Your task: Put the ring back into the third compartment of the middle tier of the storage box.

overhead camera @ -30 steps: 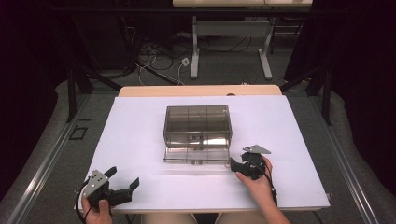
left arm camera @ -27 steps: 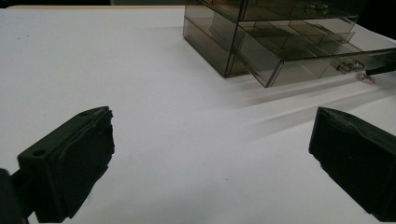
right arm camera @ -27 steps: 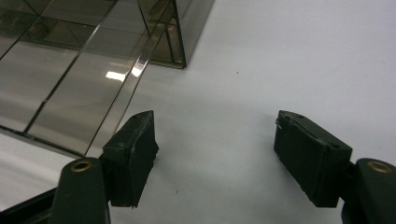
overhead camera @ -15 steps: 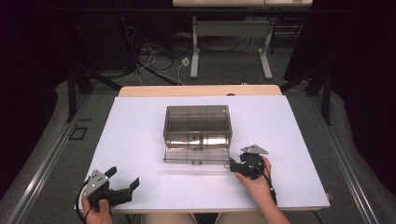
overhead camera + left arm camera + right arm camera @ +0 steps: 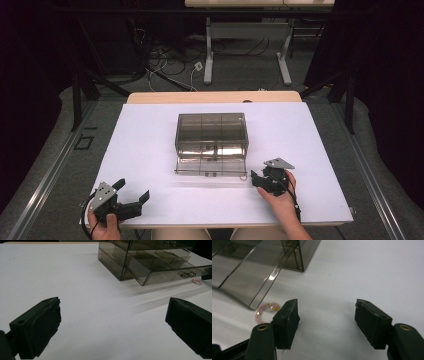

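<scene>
A smoky transparent drawer box (image 5: 211,131) stands mid-table, its bottom drawer (image 5: 210,167) pulled out toward me. A small pink and gold bead bracelet (image 5: 243,176) lies on the white table at the drawer's front right corner. My right gripper (image 5: 254,180) is open just right of it, resting low over the table. In the right gripper view the bracelet (image 5: 265,310) lies beside the left fingertip (image 5: 289,312), outside the jaws of the right gripper (image 5: 327,307). My left gripper (image 5: 133,190) is open near the front left edge, holding nothing. From the left gripper (image 5: 113,305), the drawer (image 5: 170,271) and bracelet (image 5: 196,281) show far off.
The white table top (image 5: 150,150) has bare room left and right of the box. A wooden strip (image 5: 215,97) runs along the far edge. Beyond it are desk legs and cables on the floor. The front edge is close behind both grippers.
The right hand and its gripper have shifted only slightly beside the drawer's corner. The left gripper has stayed put, still open.
</scene>
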### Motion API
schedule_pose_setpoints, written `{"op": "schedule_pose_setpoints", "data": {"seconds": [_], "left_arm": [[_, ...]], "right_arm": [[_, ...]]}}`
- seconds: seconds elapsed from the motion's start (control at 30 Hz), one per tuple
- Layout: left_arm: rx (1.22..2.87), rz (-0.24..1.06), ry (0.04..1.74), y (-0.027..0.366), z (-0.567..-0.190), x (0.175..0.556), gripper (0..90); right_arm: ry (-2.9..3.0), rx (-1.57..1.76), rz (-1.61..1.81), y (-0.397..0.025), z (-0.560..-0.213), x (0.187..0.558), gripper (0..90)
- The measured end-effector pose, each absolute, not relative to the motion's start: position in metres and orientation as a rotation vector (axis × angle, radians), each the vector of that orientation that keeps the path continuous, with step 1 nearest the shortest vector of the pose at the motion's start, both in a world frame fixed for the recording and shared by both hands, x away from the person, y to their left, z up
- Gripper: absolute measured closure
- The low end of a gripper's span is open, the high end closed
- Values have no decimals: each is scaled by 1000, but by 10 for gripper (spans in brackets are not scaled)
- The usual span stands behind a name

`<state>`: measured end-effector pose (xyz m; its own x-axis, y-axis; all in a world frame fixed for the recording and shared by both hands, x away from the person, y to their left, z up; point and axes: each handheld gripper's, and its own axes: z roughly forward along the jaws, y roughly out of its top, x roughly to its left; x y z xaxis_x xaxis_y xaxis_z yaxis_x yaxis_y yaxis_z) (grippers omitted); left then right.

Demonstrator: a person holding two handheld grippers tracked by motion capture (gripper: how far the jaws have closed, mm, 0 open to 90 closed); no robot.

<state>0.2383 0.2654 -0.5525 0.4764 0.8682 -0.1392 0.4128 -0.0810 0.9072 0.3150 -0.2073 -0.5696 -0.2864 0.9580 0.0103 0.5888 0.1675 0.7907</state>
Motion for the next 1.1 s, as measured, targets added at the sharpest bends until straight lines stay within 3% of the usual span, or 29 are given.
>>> {"op": "schedule_pose_setpoints", "data": {"seconds": [0.17,0.4,1.1], "left_arm": [[1693,551,1106,264,-553,239,4],[1694,550,1106,264,-553,239,4],[1697,544,1109,264,-553,240,4]], "right_arm": [[2055,1283,1040,-206,-563,301,492],[2149,1181,1080,-193,-562,296,593],[2216,1183,1125,-174,-569,307,608]]}}
